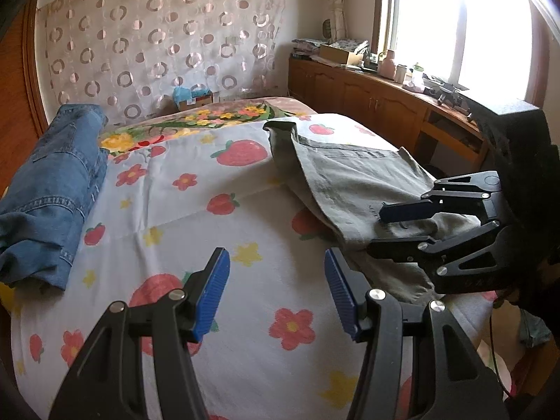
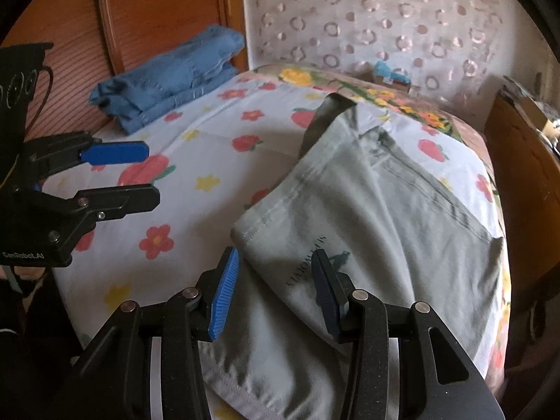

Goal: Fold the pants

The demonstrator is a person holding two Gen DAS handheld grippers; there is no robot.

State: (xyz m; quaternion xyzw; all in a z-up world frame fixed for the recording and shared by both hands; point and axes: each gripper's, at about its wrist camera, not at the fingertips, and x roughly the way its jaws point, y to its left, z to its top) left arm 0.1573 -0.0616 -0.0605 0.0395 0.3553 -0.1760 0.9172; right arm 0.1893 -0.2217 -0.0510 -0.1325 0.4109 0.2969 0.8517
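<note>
Pale grey-green cotton pants [image 2: 367, 210], partly folded, lie on the right half of the strawberry-and-flower printed bedsheet [image 1: 182, 210]; their long axis runs from the near bed edge toward the far wall, dark waistband end [image 2: 329, 112] pointing away. Right gripper [image 2: 276, 287] hovers over the near folded corner, jaws wide and empty; left gripper [image 1: 276, 287] hangs over bare sheet, likewise wide. Risk, as judged: pinching only the top layer would drag the fold askew. Folded blue denim jeans [image 1: 52, 189] lie well apart.
</note>
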